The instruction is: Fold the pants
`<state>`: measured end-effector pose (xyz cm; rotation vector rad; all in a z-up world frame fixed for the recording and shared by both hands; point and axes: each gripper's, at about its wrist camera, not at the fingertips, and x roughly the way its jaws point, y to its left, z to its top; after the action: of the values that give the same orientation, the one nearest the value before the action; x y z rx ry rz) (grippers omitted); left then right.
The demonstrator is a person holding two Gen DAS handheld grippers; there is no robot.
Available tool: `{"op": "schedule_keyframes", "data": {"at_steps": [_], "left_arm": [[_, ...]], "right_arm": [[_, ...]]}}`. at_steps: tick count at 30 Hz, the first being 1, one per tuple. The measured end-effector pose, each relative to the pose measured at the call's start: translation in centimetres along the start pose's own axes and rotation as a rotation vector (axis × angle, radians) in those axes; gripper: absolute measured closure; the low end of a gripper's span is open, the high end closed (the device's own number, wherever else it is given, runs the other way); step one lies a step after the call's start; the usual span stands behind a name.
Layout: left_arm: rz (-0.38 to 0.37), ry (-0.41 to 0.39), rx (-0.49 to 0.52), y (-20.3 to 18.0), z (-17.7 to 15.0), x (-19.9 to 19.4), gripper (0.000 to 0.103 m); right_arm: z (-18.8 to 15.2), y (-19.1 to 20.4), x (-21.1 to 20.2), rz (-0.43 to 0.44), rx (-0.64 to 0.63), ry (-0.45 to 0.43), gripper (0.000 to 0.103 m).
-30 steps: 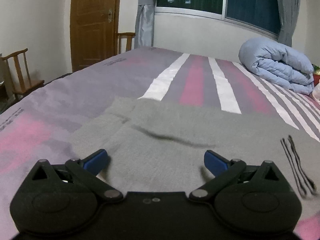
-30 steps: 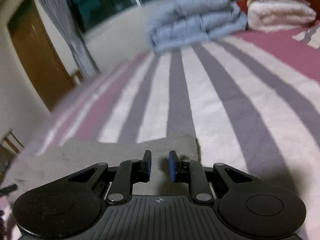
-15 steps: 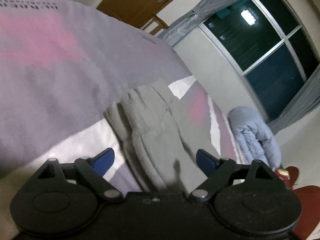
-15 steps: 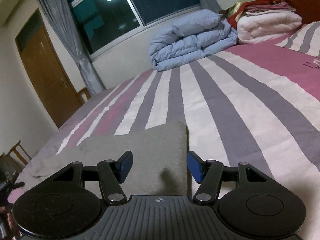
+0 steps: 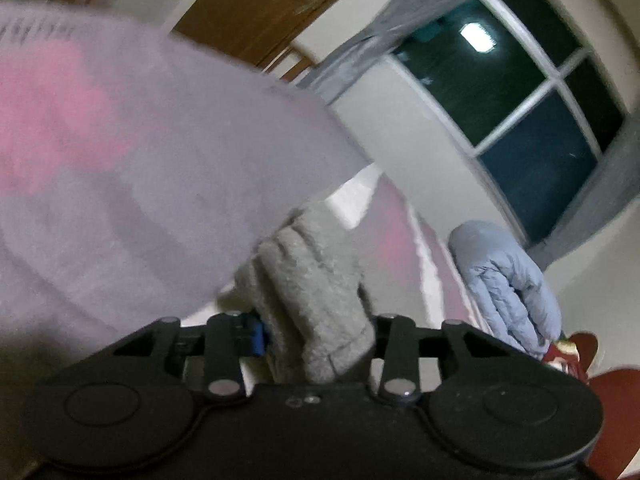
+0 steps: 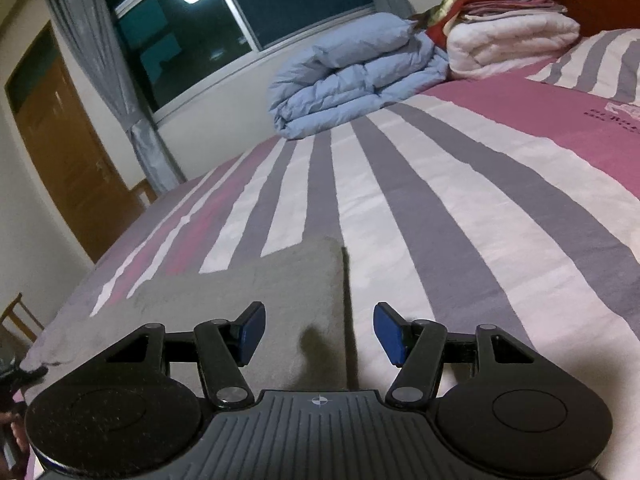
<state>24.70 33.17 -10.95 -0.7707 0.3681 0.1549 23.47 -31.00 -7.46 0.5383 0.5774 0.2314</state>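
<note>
Left gripper (image 5: 316, 338): fingers just closing, now pinching a bunched end of the grey fleece pants (image 5: 308, 280). Right gripper (image 6: 319, 334): fingers open, straddling the pants' right edge (nothing pinched). Pants flat on the striped bed (image 6: 440, 200), long axis running left. No containers in view.

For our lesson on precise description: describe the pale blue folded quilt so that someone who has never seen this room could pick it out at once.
Start at the big dark window with grey curtains; below it runs the far edge of the pink, grey and white striped bed. There lies the pale blue puffy quilt, folded into a thick roll. Unlike the folded white quilt beside it, it is blue and sits nearer the window.
</note>
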Motion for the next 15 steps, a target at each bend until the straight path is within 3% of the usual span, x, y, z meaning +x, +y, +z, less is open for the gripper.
{"op": "schedule_keyframes", "data": {"at_steps": [7, 12, 15], "left_arm": [[-0.145, -0.071, 0.182, -11.1, -0.7, -2.3, 0.074], [-0.212, -0.007, 0.365, -20.7, -5.5, -0.6, 0.074], [-0.275, 0.046, 0.417, -25.4, -9.1, 0.7, 0.074]], "right_arm": [[2.3, -2.1, -0.6, -0.073, 0.010, -0.026, 0.043], [3.7, -4.5, -1.9, -0.065, 0.047, -0.041, 0.043], [4.1, -6.1, -2.7, -0.038, 0.081, -0.033, 0.043]]}}
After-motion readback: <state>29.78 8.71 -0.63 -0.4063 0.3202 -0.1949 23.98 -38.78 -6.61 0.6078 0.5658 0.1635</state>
